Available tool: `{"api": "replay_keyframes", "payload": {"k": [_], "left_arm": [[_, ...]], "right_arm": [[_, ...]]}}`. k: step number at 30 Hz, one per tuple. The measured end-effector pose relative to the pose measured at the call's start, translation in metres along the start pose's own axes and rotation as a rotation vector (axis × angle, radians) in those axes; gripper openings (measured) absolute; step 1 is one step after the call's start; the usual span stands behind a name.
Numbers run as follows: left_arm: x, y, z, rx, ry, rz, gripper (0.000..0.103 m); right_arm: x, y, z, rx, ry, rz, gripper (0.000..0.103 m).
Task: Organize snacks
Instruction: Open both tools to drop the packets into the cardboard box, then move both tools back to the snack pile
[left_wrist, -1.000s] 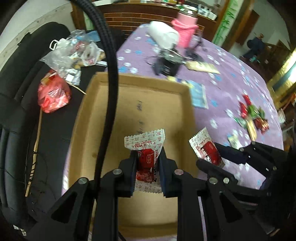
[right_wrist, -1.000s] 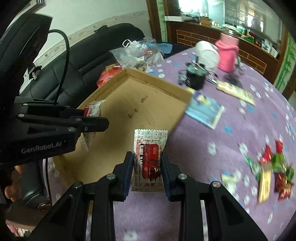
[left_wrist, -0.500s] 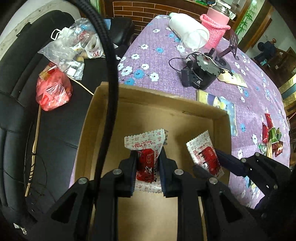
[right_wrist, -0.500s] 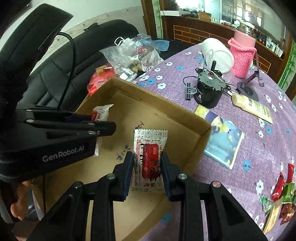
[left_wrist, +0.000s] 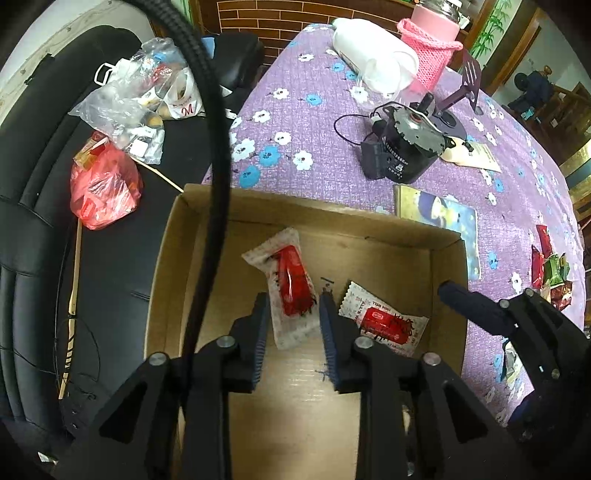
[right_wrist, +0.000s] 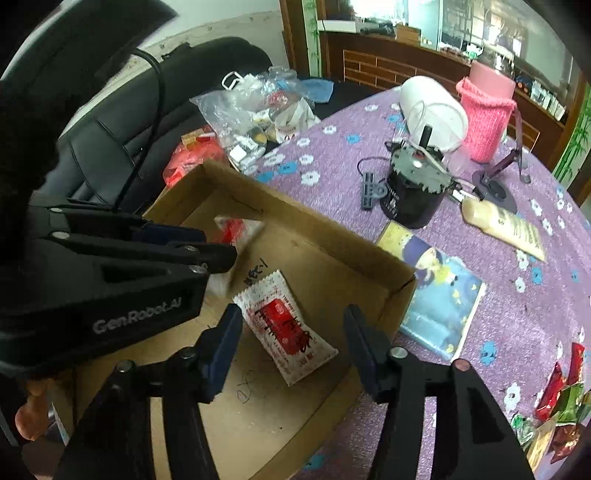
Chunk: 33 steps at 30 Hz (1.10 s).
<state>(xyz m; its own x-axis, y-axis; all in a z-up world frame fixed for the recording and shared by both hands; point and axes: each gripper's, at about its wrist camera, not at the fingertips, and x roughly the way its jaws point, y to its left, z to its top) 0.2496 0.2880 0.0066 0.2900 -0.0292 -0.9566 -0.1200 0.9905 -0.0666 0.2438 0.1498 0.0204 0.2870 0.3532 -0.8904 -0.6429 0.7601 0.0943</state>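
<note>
A brown cardboard box (left_wrist: 314, 206) sits at the edge of the purple flowered tablecloth. My left gripper (left_wrist: 293, 314) hovers over it, jaws opening. A white-and-red snack packet (left_wrist: 291, 288) hangs tilted between the pads, loose and blurred. My right gripper (right_wrist: 291, 321) is also over the box (right_wrist: 295, 210), jaws opening wide. Its white-and-red packet (right_wrist: 284, 325) lies flat on the box floor between the fingers, untouched. That same packet (left_wrist: 384, 325) shows in the left wrist view. The left gripper (right_wrist: 218, 247) partly hides the first packet (right_wrist: 236, 229).
Several loose red and green snacks (right_wrist: 561, 398) lie on the cloth to the right. Behind the box stand a black motor-like device (left_wrist: 406, 147), a booklet (left_wrist: 436, 214), a white jar (left_wrist: 373, 55) and a pink knitted cup (left_wrist: 432, 44). Plastic bags (left_wrist: 136, 99) rest on the black sofa.
Both grippers were shut on their packets over the box; now both have opened. The right packet dropped flat onto the box floor and the left one is tipping loose.
</note>
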Motion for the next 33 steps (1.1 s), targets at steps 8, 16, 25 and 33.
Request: {"api": "replay_keyframes", "payload": {"k": [8, 16, 25, 33], "left_arm": [[-0.014, -0.003, -0.008, -0.001, -0.035, 0.014, 0.055], [-0.027, -0.018, -0.032, 0.001, -0.048, 0.017, 0.055], [-0.047, -0.066, -0.064, 0.046, -0.082, 0.01, 0.055], [-0.053, -0.131, -0.092, 0.107, -0.087, -0.047, 0.055]], "right_arm": [[-0.011, -0.006, -0.004, 0.018, -0.011, -0.006, 0.063], [-0.042, -0.011, -0.027, 0.012, -0.029, -0.002, 0.063], [-0.089, -0.037, -0.076, 0.03, -0.042, -0.006, 0.065], [-0.122, -0.071, -0.13, 0.052, -0.033, -0.034, 0.067]]}}
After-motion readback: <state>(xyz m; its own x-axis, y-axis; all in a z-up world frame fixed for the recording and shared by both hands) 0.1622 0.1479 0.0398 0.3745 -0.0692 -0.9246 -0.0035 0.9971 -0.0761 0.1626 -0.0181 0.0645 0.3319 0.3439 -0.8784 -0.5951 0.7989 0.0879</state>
